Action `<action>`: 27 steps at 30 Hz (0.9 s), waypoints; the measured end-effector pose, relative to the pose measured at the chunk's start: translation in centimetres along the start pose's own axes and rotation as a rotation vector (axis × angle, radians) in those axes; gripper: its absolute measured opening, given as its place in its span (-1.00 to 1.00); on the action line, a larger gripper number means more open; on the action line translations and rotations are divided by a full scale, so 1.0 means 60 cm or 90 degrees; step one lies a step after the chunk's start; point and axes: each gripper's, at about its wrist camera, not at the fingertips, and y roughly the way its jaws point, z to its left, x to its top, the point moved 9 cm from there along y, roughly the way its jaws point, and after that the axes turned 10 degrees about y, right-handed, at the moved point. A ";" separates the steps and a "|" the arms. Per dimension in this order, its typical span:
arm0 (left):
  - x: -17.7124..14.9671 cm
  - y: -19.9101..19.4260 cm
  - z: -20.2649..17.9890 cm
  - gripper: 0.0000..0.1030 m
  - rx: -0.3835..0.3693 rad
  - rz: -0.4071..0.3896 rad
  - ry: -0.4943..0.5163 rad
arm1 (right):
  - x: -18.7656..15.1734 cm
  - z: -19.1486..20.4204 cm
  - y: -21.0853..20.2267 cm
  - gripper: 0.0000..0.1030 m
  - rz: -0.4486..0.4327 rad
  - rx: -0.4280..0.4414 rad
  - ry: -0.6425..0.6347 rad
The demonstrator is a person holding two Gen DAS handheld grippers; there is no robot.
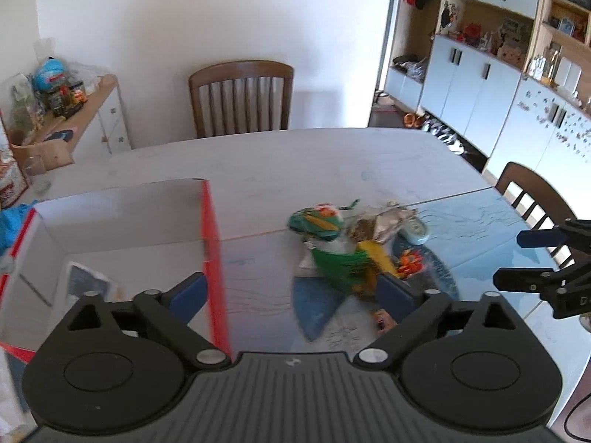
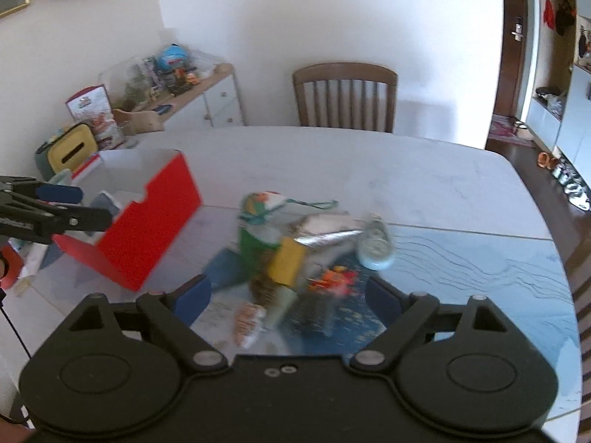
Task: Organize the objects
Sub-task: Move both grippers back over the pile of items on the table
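Both tools wide and empty, left tool (image 1: pixel 295 291) beside red box (image 1: pixel 212 258), right tool (image 2: pixel 288 295) over blurred pile (image 2: pixel 295 251)

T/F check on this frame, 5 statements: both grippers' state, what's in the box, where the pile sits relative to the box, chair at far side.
1. Both grippers are open with nothing between the fingers. True: left gripper and right gripper stand wide and bare.
2. The red box is closed with a lid. False: its top is open, white inside showing.
3. The red box already holds something. True: a flat item lies on its floor.
4. The pile of packets is inside the box. False: it lies on the table, beside the box.
5. No chair stands at the table's far side. False: a wooden chair stands there.
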 end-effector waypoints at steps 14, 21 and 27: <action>-0.038 0.106 -0.104 0.99 -0.032 0.032 0.011 | -0.018 -0.108 0.042 0.73 0.038 -0.028 0.013; -0.072 0.155 -0.149 0.99 -0.029 0.058 0.042 | -0.041 -0.107 0.090 0.73 0.089 -0.002 -0.014; -0.091 0.184 -0.177 0.99 -0.030 0.072 0.055 | -0.057 -0.098 0.132 0.70 0.136 0.016 -0.014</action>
